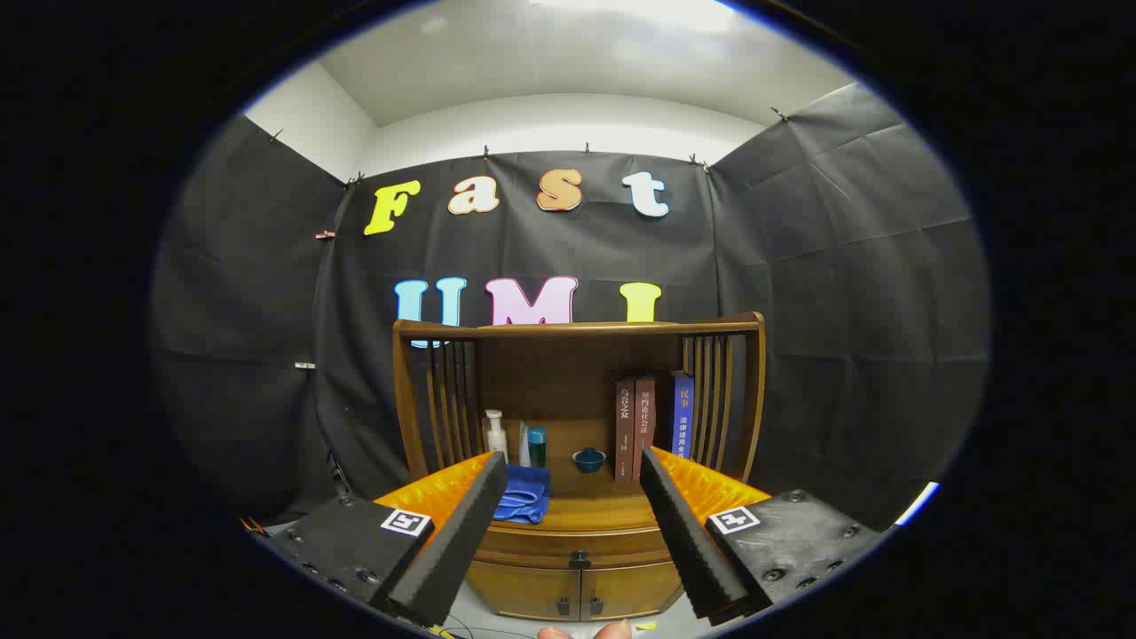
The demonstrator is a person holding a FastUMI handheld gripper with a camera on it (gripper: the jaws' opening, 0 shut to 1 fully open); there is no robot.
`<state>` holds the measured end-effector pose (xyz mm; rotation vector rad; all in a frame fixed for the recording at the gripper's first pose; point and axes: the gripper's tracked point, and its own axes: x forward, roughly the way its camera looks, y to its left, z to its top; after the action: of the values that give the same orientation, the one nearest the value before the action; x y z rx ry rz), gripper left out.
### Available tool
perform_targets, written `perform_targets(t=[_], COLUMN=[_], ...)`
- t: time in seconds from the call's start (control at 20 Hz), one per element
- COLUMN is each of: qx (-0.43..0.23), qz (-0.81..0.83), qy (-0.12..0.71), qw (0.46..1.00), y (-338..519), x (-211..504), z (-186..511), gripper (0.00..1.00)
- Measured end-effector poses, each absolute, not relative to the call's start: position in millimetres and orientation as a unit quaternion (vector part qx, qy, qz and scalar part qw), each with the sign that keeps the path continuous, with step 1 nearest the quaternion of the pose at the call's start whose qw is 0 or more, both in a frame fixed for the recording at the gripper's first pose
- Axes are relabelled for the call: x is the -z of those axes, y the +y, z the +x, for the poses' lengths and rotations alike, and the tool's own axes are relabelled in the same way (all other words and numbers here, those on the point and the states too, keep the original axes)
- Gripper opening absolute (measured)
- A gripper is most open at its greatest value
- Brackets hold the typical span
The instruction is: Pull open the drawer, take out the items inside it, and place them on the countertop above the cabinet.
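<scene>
Polished brown wood makes up the cabinet (577,532), which stands against the booth wall, ahead of and slightly below the hand-held two-finger gripper (572,541). Its black foam-padded fingers (457,541) are spread wide apart and grip nothing.

The shallow wooden drawer (577,543) sits closed directly under the wooden countertop (603,510), between the fingers in this view. Its small dark metal knob (579,560) is at the centre of the drawer front, above two small cupboard doors (581,590). Contents are hidden.

Handling judgement: the drawer front is rigid and probably smooth; the knob is the only evident place to take hold. It is small, so the pads should close squarely on it and pull straight outward to avoid slipping.

Already on the countertop: a folded blue cloth (524,495), a white pump bottle (495,435), a teal bottle (537,446), a small dark blue bowl (588,459) and three upright books (652,426). Bare wood remains at the centre front for placing items.
</scene>
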<state>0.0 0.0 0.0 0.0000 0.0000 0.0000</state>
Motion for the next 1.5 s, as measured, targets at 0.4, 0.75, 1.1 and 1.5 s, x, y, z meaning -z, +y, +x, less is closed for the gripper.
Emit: perform_targets(t=[0.4, 0.75, 1.1, 1.5], qx=[-0.001, 0.003, 0.002, -0.001], qz=[-0.001, -0.004, 0.0, 0.007], qy=[-0.002, -0.004, -0.003, 0.013], qw=[1.0, 1.0, 1.0, 1.0], y=[1.9, 0.5, 2.9, 3.1], x=[-2.0, -2.0, -0.8, 37.2], z=[-1.4, -0.7, 0.3, 4.1], gripper=[0.98, 0.98, 0.98, 0.98])
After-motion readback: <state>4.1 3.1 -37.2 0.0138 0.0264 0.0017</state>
